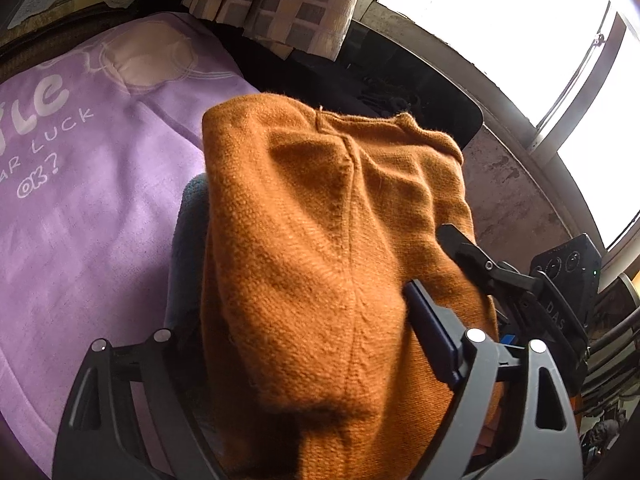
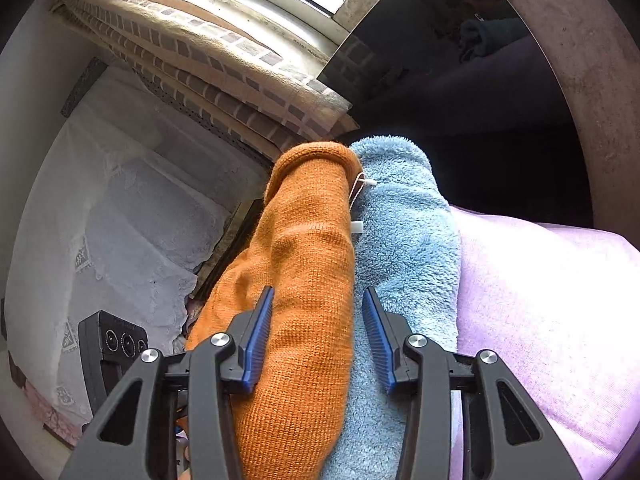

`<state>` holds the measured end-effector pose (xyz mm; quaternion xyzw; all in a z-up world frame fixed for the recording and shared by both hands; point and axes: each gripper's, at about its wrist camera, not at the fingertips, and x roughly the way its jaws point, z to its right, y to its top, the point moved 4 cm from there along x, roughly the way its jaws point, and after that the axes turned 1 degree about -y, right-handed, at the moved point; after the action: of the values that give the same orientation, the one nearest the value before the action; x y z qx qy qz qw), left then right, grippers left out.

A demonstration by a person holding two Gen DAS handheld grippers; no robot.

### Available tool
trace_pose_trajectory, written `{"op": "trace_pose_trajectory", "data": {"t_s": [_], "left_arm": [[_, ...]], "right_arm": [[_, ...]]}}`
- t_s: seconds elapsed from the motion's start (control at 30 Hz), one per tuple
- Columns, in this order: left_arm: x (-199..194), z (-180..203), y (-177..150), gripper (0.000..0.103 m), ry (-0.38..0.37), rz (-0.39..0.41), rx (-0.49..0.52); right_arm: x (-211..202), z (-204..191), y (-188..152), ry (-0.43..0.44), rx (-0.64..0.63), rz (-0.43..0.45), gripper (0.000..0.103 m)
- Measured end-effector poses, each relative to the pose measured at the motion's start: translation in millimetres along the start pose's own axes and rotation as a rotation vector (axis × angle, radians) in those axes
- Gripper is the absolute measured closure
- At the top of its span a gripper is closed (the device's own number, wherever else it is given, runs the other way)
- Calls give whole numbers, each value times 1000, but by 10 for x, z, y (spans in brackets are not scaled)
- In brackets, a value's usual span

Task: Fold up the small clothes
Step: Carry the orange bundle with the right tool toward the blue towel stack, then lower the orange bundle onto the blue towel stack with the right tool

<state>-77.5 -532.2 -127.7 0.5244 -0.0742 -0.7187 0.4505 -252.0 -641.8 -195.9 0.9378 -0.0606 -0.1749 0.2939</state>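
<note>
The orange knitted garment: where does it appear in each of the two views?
Left wrist view: the orange knitted garment fills the centre, from mid-frame to the bottom edge.
Right wrist view: it runs up the centre, left of the light blue fleece cloth.
Shared landmark: the lilac printed sheet.

- A lilac blanket (image 1: 100, 184) with white lettering (partly cut off, "LUCK" and "OK?" legible) covers the supporting surface.
- A blue fleece piece (image 2: 404, 224) lies on it.
- An orange knit garment (image 1: 320, 220) rests over the fleece.

left gripper (image 1: 304, 320) jaws hidden under orange knit (image 1: 320, 240)
</note>
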Motion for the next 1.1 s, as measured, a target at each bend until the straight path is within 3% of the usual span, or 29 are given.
{"op": "trace_pose_trajectory", "data": {"t_s": [0.13, 0.23, 0.67, 1.1], "left_arm": [[21, -15, -27, 13, 18, 0, 3], [47, -38, -45, 4, 65, 1, -2], [29, -24, -102, 4, 90, 26, 5], [-5, 40, -128, 4, 188, 59, 61]], "right_arm": [[-8, -6, -20, -7, -26, 5, 59], [-2, -14, -9, -5, -28, 0, 59], [-10, -6, -23, -3, -38, 0, 58], [39, -19, -6, -20, -50, -11, 58]]}}
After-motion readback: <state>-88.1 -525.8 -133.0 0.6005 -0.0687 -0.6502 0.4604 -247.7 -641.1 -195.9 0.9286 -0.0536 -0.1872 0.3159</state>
